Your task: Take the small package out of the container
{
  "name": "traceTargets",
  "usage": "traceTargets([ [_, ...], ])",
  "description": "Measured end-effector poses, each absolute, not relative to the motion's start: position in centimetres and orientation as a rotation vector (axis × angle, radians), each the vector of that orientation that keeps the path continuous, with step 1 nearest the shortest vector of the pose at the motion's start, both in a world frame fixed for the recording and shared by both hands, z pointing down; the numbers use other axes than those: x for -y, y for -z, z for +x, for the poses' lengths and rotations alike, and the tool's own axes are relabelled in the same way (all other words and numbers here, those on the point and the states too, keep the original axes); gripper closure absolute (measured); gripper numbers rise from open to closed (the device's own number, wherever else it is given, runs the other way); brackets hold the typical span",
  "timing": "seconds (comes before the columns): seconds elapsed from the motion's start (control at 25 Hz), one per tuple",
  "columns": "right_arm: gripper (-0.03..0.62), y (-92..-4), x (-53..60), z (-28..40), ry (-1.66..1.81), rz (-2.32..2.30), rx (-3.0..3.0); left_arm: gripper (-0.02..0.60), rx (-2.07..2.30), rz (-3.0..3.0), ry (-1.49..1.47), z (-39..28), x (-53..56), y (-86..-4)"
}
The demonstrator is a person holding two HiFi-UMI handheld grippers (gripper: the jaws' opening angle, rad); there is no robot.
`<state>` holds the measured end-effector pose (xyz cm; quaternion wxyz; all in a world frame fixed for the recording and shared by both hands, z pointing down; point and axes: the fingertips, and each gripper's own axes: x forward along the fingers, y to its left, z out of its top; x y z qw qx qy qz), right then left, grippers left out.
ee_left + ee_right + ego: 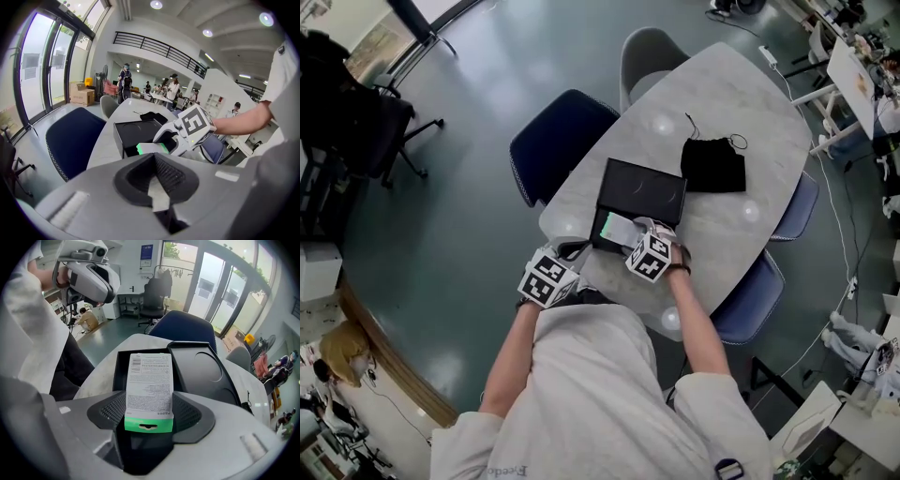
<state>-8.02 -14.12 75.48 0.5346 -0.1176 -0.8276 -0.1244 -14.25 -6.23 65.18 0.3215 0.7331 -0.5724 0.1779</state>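
Observation:
A black box (600,246) lies open on the pale table, its lid (642,190) flat beside it on the far side. My right gripper (635,236) is shut on a small white package with a green end (614,228), held just over the box. In the right gripper view the package (148,390) sits flat between the pads (190,411), printed side up, above the box (120,369) and lid (206,371). My left gripper (562,262) hangs at the table's near edge, left of the box, shut on nothing (157,180). It looks at the right gripper (187,129) and the package (152,148).
A black drawstring pouch (712,164) lies on the table (750,103) beyond the lid. Blue chairs (558,141) stand around the table, one close on the left (72,140). People stand far off in the room (124,82).

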Motion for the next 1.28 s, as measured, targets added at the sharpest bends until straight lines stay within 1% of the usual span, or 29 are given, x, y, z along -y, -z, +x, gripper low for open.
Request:
traceTargets([
  [0.48,0.289,-72.6,14.1,-8.2,0.170,-0.066,2.110,0.529,1.478,1.979,-0.445,-13.3,7.1,-64.6],
  [0.76,0.289,-70.5,14.5,-7.5,-0.004,0.137,2.190,0.529,1.426,2.015,-0.409,-13.2,8.4,-64.4],
  [0.96,0.289,-69.3,14.3,-8.6,-0.150,0.282,2.258,0.529,1.408,2.011,-0.399,-14.0,8.3,-64.5],
  [1.28,0.289,-66.0,14.8,-6.2,-0.326,0.556,2.330,0.529,1.346,2.053,-0.379,-12.9,9.1,-63.9],
])
